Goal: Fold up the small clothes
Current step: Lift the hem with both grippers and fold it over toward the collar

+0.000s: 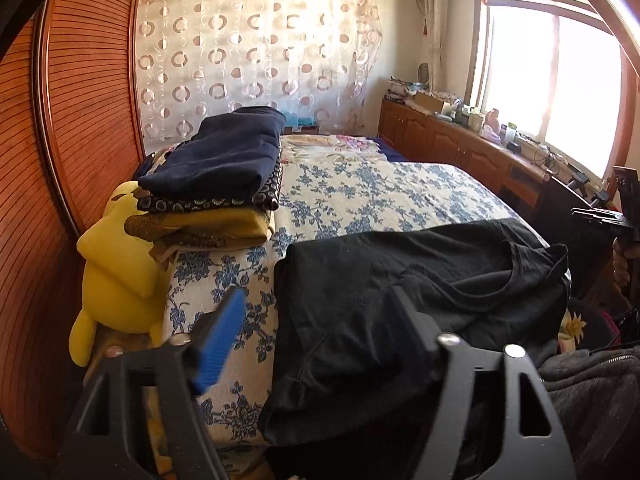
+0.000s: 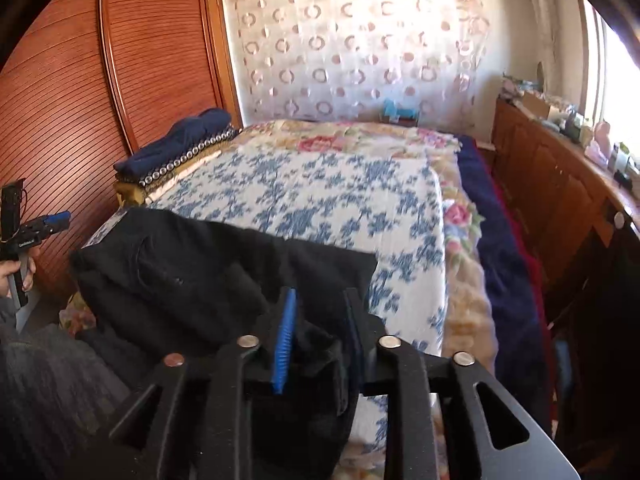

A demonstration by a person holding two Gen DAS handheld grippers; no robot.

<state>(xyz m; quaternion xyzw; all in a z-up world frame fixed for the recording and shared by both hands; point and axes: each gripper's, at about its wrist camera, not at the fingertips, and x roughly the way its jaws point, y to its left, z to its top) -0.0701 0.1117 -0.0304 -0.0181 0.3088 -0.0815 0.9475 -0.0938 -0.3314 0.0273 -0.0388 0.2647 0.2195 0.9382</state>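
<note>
- Presently: black garment (image 1: pixel 420 280) lies spread across the near end of the bed (image 1: pixel 360 192), on the blue-flowered cover; its near hem hangs past the mattress edge towards me
- Left gripper (image 1: pixel 316 332): fingers wide apart, nothing pinched; the blue-padded finger (image 1: pixel 220 340) stands over the bare cover to the left of the cloth, the other sits over the black fabric
- Right gripper (image 2: pixel 320 320): fingers partly open, a bunch of the black cloth between them; pads do not look to be pressing, so I judge it loose, not held
- Risk: the bunched corner may slide off the bed edge under its own weight, since neither gripper seems to clamp it
- Risk: if the left fingers close where they are, they may bite the bed cover along with the garment and drag both
- Risk: black on black makes hem, sleeve and neckline hard to part; a wrong edge picked up would give a crooked fold
- Stack of folded clothes (image 1: pixel 216 176) sits at the far left of the bed, beside a yellow plush toy (image 1: pixel 120 276); well apart from the work
- Hidden: the garment's near edge is behind both gripper bodies; how many layers lie in the right fingers I cannot tell
- Hard to make out: window glare washes out the right side; the person shows only as a hand (image 2: pixel 16 276) at the frame edge
</note>
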